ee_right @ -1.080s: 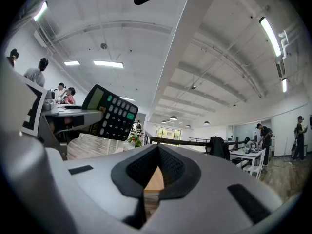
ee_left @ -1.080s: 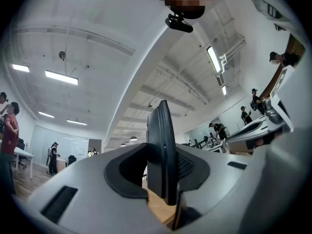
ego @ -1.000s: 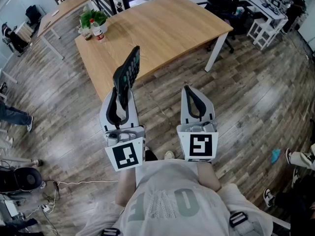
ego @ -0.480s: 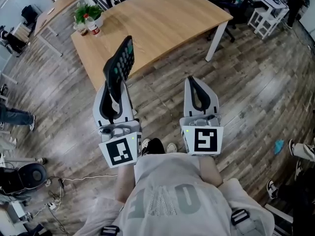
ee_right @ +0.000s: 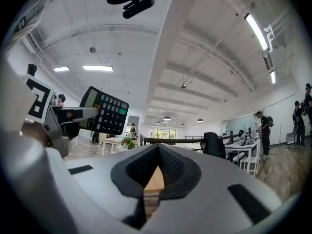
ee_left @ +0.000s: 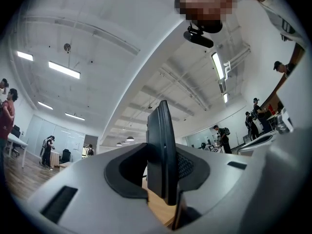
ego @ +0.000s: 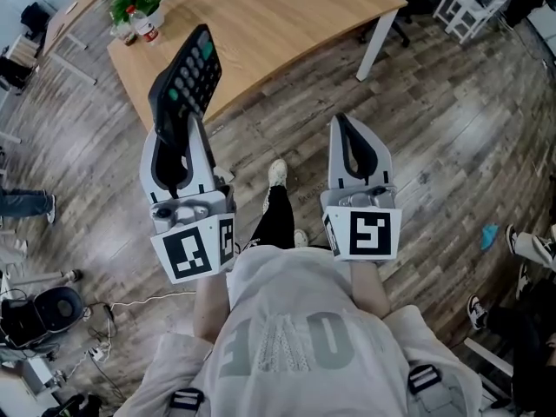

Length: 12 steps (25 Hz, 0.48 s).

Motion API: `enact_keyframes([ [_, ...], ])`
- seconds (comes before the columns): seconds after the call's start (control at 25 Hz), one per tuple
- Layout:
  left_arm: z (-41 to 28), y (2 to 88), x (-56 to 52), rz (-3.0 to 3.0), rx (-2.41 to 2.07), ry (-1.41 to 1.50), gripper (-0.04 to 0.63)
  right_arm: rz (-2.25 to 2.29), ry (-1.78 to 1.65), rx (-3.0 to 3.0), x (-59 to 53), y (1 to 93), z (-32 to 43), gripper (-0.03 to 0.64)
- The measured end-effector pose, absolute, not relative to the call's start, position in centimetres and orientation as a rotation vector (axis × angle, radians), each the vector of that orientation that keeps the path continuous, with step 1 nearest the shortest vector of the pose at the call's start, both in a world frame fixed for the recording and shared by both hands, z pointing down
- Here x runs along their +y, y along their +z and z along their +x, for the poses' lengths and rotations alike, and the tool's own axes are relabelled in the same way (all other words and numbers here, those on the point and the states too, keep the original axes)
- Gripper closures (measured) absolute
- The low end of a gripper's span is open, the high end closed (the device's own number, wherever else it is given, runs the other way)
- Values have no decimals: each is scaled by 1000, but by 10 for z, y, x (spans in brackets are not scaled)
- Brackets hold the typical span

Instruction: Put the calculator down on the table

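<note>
Calculator: The calculator (ego: 184, 75) is in the air at the upper left of the head view, standing on its lower end with the key face tilted up. It has not been set down.
Grip on it: The left gripper (ego: 178, 127) is clamped on the calculator's lower end. In the left gripper view we see the dark body pinched edge-on between the two pads.
Other hand: The right gripper (ego: 346, 124) is at centre right with its jaws pressed together and nothing between them.
Table: The wooden table (ego: 278, 24) fills the top of the frame. Its near edge lies just behind the calculator in the picture, and we cannot tell whether the calculator is over the top yet.
What changed: Compared with a second ago, a foot (ego: 276, 174) has swung into view between the grippers. We also see more of the key face, and the hold looks the same.
Meaning: We judge this to be the carry stage, a step towards the table with the lowering and release still ahead.
Further off: A plant (ego: 130, 3) and a bottle (ego: 146, 26) sit at the table's far left corner, well away from the near edge.
</note>
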<state>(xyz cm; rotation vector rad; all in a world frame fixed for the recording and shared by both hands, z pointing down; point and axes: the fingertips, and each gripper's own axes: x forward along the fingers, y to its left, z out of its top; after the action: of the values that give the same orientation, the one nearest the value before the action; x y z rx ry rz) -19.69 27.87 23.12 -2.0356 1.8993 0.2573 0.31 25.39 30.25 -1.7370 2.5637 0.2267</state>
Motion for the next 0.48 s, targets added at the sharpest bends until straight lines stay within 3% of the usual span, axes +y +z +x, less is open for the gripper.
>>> enact_keyframes([
  [0.48,-186,235,164,-2148,1836,429,479,-1872,282,2562,163,301,19,598],
])
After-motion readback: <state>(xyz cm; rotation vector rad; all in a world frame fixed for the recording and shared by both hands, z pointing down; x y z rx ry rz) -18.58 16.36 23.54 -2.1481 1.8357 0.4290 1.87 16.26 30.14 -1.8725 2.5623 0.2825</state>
